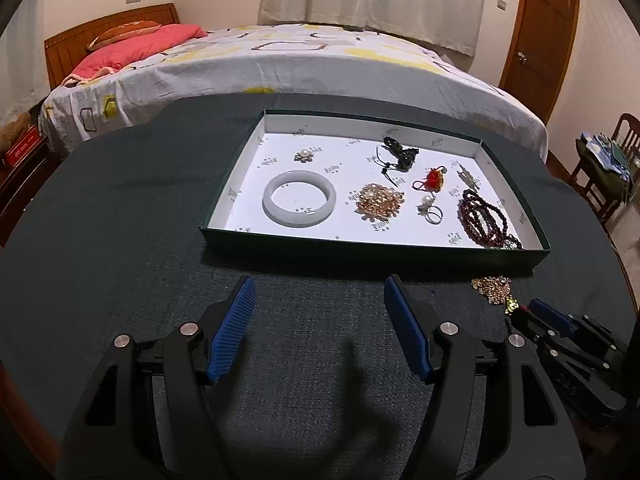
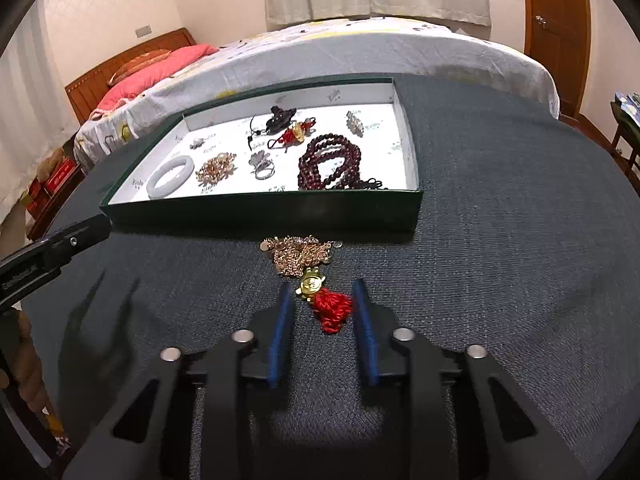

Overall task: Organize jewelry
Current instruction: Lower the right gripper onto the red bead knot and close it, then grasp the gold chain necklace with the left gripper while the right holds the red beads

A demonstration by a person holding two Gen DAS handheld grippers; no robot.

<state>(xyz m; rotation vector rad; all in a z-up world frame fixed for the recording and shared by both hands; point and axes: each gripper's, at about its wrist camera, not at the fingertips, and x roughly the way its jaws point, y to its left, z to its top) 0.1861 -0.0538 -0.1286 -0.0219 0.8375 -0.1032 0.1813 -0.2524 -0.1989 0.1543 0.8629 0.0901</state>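
Note:
A shallow green box [image 1: 440, 254] [image 2: 280, 210] with a white floor holds several jewelry pieces: a pale jade bangle [image 1: 299, 197] [image 2: 170, 177], a gold brooch [image 1: 379, 201] [image 2: 216, 171], a ring [image 1: 434, 214], dark red beads [image 1: 486, 220] [image 2: 332, 160], a red charm [image 1: 432, 180]. Outside it, on the dark cloth, lie a gold chain [image 2: 298, 254] [image 1: 491, 287] and a gold charm with a red tassel [image 2: 330, 306]. My right gripper [image 2: 322, 292] is open with the tassel between its fingers. My left gripper [image 1: 320, 288] is open and empty in front of the box.
The round table wears a dark green cloth [image 1: 120, 240]. A bed [image 1: 280, 68] stands behind it, a wooden door [image 1: 540, 40] at the back right, a chair [image 1: 612, 168] at the right.

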